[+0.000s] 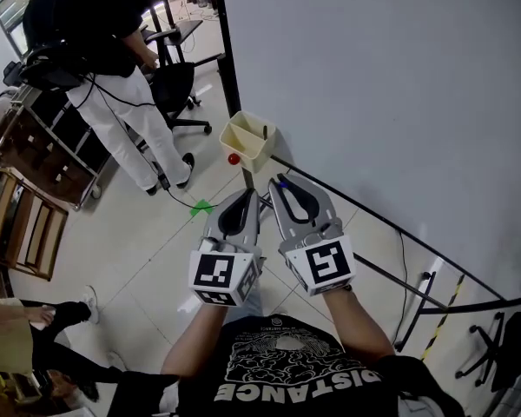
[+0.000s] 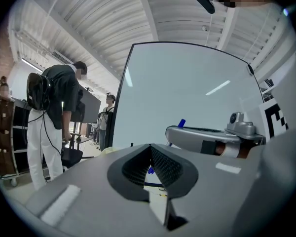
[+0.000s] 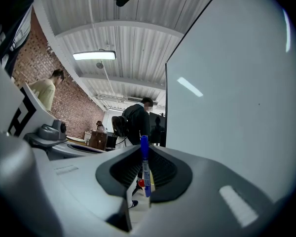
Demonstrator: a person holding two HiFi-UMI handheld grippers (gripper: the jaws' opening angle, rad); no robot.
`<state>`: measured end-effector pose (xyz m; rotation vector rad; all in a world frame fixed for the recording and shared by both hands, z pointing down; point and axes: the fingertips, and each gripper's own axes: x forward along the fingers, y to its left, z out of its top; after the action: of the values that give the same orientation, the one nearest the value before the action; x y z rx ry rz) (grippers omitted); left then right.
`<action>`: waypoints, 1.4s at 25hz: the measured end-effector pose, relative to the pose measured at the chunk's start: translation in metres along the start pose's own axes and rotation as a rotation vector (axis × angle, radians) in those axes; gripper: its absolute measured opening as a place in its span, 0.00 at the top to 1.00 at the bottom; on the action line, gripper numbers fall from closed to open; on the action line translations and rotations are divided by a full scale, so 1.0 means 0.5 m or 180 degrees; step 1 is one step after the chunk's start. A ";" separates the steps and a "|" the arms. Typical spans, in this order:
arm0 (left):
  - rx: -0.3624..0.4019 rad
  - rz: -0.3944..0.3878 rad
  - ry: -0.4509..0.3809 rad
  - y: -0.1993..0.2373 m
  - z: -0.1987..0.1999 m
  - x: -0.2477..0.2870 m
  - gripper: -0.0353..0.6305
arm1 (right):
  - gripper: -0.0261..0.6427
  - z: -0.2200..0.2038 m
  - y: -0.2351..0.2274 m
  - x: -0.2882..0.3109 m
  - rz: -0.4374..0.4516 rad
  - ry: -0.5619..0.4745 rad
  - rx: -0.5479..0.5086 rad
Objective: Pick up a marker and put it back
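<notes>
We stand on a pale tiled floor [image 1: 148, 259] before a big whiteboard [image 1: 373, 85]. A beige box [image 1: 247, 139] hangs at its edge, near our grippers. The right gripper [image 1: 286, 189] pinches the blue marker [image 3: 145, 167], which stands upright between its jaws. The left gripper [image 2: 150, 149] is closed, with nothing in it. A person [image 1: 113, 68] and a chair [image 1: 175, 89] stand further left.

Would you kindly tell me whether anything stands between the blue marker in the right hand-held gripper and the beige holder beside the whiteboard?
Nothing visible does. The right hand-held gripper is shut on the blue marker, and in the head view only open space lies between its tip and the beige holder.
</notes>
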<state>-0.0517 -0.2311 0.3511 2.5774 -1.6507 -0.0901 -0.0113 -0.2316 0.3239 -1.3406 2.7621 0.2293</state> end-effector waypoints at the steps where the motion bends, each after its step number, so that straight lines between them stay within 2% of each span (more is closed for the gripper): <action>1: 0.0012 0.0002 -0.0009 -0.005 0.000 -0.004 0.94 | 0.90 -0.002 0.001 -0.007 -0.0005 0.0011 0.0002; 8: 0.0075 0.0041 -0.0081 -0.029 0.005 -0.024 0.94 | 0.90 0.000 0.006 -0.042 -0.0003 -0.0002 0.0022; 13: 0.0121 0.0046 -0.0022 -0.038 -0.003 -0.023 0.94 | 0.90 -0.001 0.005 -0.050 -0.0007 0.0000 0.0019; 18: 0.0081 0.0049 -0.0033 -0.038 -0.001 -0.018 0.94 | 0.90 -0.002 0.002 -0.046 -0.0002 -0.0010 0.0029; 35: -0.0054 0.0170 0.0043 0.052 -0.011 0.013 0.94 | 0.90 -0.005 -0.011 0.053 0.0062 -0.0042 -0.0035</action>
<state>-0.0720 -0.2478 0.3592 2.5142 -1.7051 -0.0829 -0.0236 -0.2558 0.3227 -1.3102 2.7682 0.2541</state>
